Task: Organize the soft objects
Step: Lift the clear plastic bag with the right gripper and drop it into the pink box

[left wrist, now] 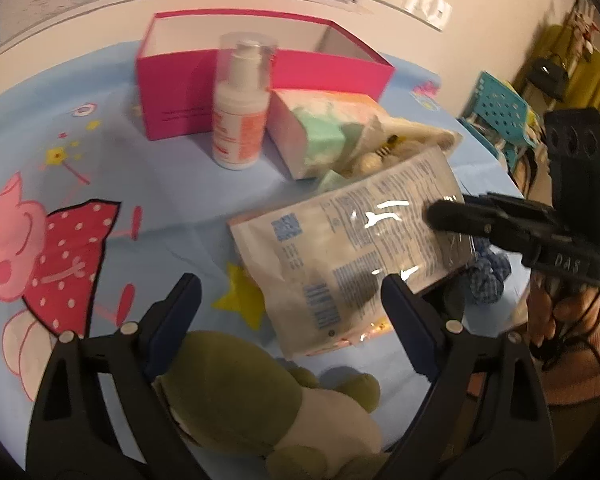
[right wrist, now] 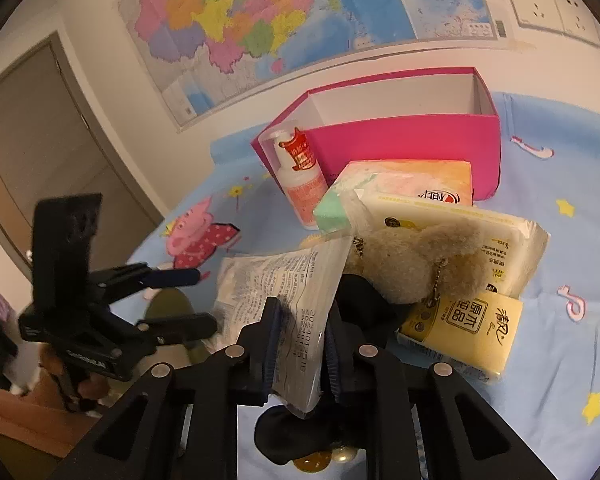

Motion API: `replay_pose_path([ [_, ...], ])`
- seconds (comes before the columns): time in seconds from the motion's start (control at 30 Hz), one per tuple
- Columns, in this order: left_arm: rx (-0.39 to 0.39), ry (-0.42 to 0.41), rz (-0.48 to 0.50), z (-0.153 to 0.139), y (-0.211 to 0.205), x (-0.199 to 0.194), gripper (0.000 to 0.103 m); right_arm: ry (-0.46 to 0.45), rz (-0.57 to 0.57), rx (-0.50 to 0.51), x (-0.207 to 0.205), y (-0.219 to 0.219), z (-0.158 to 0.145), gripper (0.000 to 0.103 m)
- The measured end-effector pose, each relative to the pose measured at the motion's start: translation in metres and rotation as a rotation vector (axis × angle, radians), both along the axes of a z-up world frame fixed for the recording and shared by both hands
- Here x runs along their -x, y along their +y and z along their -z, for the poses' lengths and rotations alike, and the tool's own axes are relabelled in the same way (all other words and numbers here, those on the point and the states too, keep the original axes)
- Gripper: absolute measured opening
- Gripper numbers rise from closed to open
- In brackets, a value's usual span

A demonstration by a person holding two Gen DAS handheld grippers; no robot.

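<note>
My right gripper (right wrist: 298,344) is shut on a flat printed plastic packet (right wrist: 296,300) and holds it above the table; the packet also shows in the left wrist view (left wrist: 352,256), with the right gripper (left wrist: 448,216) clamping its right edge. My left gripper (left wrist: 292,304) is open and empty, just above a green plush toy (left wrist: 256,392); it shows at the left of the right wrist view (right wrist: 192,300). An open pink box (left wrist: 260,68) (right wrist: 400,136) stands at the back. Tissue packs (right wrist: 460,224), a beige plush (right wrist: 416,260) and a yellow tissue pack (right wrist: 464,328) lie in front of it.
A white pump bottle (left wrist: 242,108) (right wrist: 300,176) stands before the box. A pastel tissue box (left wrist: 320,128) lies beside it. A blue checked cloth (left wrist: 488,276) lies right. A black soft item (right wrist: 292,436) lies under my right gripper. The blue cartoon tablecloth (left wrist: 100,152) covers the table.
</note>
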State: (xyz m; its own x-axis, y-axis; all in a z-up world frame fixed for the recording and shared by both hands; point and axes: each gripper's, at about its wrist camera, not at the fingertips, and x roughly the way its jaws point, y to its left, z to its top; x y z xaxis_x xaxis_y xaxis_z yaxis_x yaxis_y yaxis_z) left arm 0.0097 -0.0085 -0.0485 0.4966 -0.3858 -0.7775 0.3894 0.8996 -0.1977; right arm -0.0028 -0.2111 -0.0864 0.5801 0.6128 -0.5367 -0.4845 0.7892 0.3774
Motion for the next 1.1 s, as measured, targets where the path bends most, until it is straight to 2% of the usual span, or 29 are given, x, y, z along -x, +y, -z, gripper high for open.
replay_pose_path([
  [0.1, 0.017, 0.03, 0.06, -0.001, -0.003, -0.004, 0.092, -0.004, 0.007, -0.004, -0.001, -0.003, -0.001, 0.019],
  [0.2, 0.071, 0.08, 0.107, -0.001, -0.003, -0.012, 0.092, -0.016, 0.011, -0.003, 0.0, -0.007, -0.003, 0.019],
  [0.33, 0.055, 0.089, 0.142, 0.001, -0.011, -0.016, 0.092, -0.026, 0.02, -0.005, -0.001, -0.009, -0.004, 0.019],
  [0.43, 0.064, 0.131, 0.178, 0.006, -0.019, -0.021, 0.092, -0.018, 0.021, -0.02, -0.003, -0.011, -0.002, 0.019],
  [0.57, 0.077, 0.146, 0.183, 0.006, -0.019, -0.023, 0.092, -0.006, 0.021, -0.029, -0.006, -0.01, 0.001, 0.019],
  [0.6, 0.093, 0.153, 0.181, 0.006, -0.018, -0.023, 0.092, -0.004, 0.018, -0.036, -0.006, -0.01, 0.001, 0.019],
  [0.7, 0.213, 0.195, 0.184, 0.004, -0.011, -0.026, 0.091, -0.014, 0.015, -0.045, -0.005, -0.012, -0.004, 0.018],
  [0.77, 0.214, 0.162, 0.147, -0.005, -0.006, -0.024, 0.086, -0.031, 0.012, -0.042, -0.003, -0.011, -0.012, 0.018],
  [0.93, 0.201, 0.057, 0.113, -0.038, 0.004, -0.022, 0.085, -0.081, -0.012, -0.069, -0.011, -0.011, -0.042, 0.018],
  [1.1, 0.174, -0.06, 0.068, -0.085, 0.014, -0.045, 0.085, -0.159, -0.04, -0.084, -0.037, -0.004, -0.083, 0.018],
])
